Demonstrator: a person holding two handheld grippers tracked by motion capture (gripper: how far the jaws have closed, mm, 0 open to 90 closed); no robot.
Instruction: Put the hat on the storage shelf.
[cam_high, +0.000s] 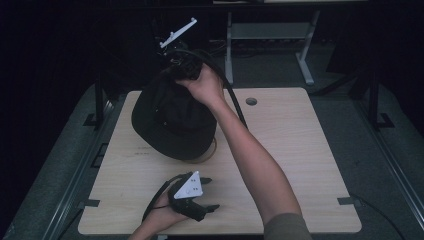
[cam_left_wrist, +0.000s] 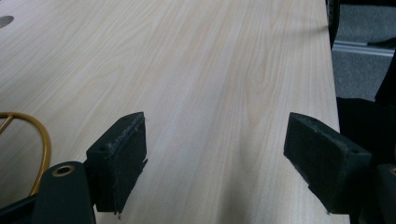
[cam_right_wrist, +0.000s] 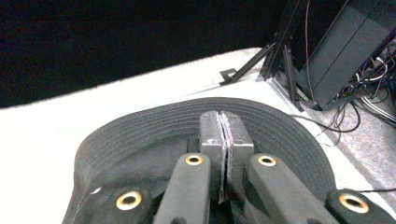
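**A:** Start with the high view. Where's the thing being worked on?

**B:** The black soft fabric bucket hat (cam_high: 170, 122) hangs tilted over the far left part of the pale wood-grain worktop (cam_high: 300, 165), its lower brim down near the board. The right claw (cam_high: 182, 67) has it by the top edge, at the far side. The left claw (cam_high: 207, 194) rests near the front edge, well apart from the hat, with nothing in it. A thin yellow wire ring (cam_high: 212, 152) peeks out from under the hat's near side.

**A:** And the left gripper view?

**B:** The left claw (cam_left_wrist: 215, 158) stands spread wide over bare worktop (cam_left_wrist: 201, 65), gripping nothing. An arc of the yellow ring (cam_left_wrist: 42, 140) shows at the left.

**A:** The right gripper view?

**B:** The right claw (cam_right_wrist: 226, 140) is pressed together on a thin fold of the hat's cloth; the stitched brim (cam_right_wrist: 196, 112) curves round beyond it.

**A:** How will it handle?

**B:** Light and limp, I'd judge. It sags from a single pinch, so it will swing and fold rather than hold shape. Not fragile or slippery; cloth grips well. The stitched brim looks stiffest, so that's the best hold, and a second pinch on the opposite brim would likely steady it.
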